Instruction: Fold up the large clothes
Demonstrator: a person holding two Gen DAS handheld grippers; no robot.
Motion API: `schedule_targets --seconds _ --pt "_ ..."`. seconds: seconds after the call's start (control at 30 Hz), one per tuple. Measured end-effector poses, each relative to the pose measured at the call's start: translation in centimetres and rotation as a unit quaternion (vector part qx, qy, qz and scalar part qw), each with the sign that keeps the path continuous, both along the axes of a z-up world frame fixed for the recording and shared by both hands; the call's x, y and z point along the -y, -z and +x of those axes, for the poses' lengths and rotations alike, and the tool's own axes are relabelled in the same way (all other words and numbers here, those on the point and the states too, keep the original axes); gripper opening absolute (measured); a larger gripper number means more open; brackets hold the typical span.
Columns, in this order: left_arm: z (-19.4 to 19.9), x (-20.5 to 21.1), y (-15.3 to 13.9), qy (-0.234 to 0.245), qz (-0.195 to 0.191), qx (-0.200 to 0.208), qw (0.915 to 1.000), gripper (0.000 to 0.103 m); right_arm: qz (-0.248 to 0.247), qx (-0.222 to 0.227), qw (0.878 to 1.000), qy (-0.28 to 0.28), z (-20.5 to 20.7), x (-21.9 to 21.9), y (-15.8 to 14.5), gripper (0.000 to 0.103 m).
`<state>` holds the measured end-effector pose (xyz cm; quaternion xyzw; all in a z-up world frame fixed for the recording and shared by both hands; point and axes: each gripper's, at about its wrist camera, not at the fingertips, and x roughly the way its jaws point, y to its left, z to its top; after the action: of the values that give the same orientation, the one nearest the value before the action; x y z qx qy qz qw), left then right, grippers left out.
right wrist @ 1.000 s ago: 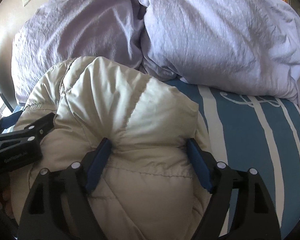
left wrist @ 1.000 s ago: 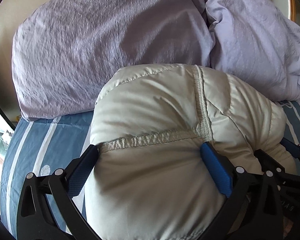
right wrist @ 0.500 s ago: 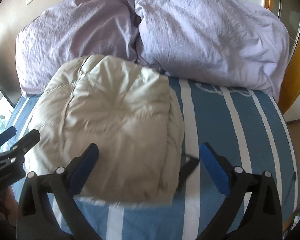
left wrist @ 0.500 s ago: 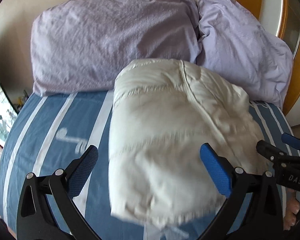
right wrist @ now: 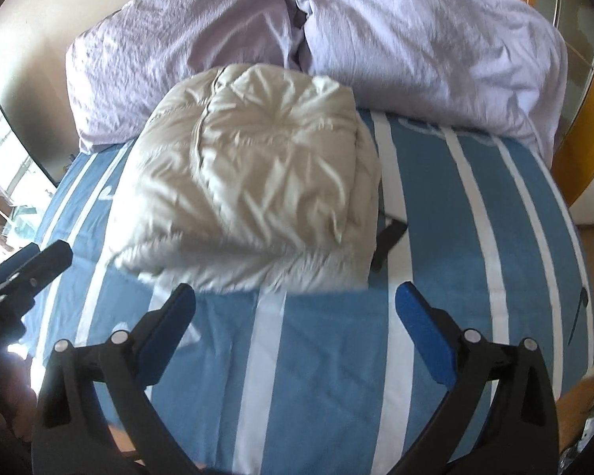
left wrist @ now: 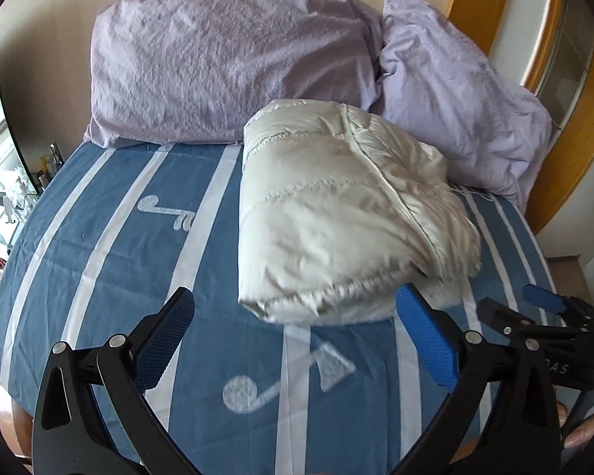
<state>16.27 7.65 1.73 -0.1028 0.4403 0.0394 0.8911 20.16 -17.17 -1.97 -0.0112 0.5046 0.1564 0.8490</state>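
Note:
A cream puffy jacket (left wrist: 336,217) (right wrist: 253,194) lies folded into a thick bundle on the blue striped bed, its far end against the pillows. My left gripper (left wrist: 295,340) hangs open above the sheet just short of the bundle's near edge, nothing between its blue pads. In the right wrist view my right gripper (right wrist: 295,336) is also open and empty, a little back from the jacket's near edge. The right gripper's tips (left wrist: 534,308) show at the left view's right edge, and the left gripper's black finger (right wrist: 31,273) shows at the right view's left edge.
Two lilac pillows (left wrist: 225,67) (right wrist: 427,39) lean against the wall at the head of the bed. The striped sheet (left wrist: 111,237) (right wrist: 467,237) spreads on both sides of the jacket. A wooden frame (left wrist: 562,146) borders the right. A dark strap (right wrist: 388,241) pokes from the jacket's right side.
Both grippers let go of the jacket and pulled back and up from it. The jacket, squeezed between the pads a second ago, now rests free on the bed.

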Motion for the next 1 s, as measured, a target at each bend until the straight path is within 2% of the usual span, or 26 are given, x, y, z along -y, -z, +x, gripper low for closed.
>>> schedule_targets --seconds 0.33,1.0 --pt "-2.9 1.5 0.1 0.04 -0.011 -0.008 0.9991 0.102 0.02 -0.019 1.0 0.008 -4.2 0.7 0.5 0.101" --pt "-4.5 1.5 0.2 0.041 -0.04 -0.005 0.9983 0.102 0.044 -0.016 0.999 0.006 -5.7 1.4 -0.3 0.101"
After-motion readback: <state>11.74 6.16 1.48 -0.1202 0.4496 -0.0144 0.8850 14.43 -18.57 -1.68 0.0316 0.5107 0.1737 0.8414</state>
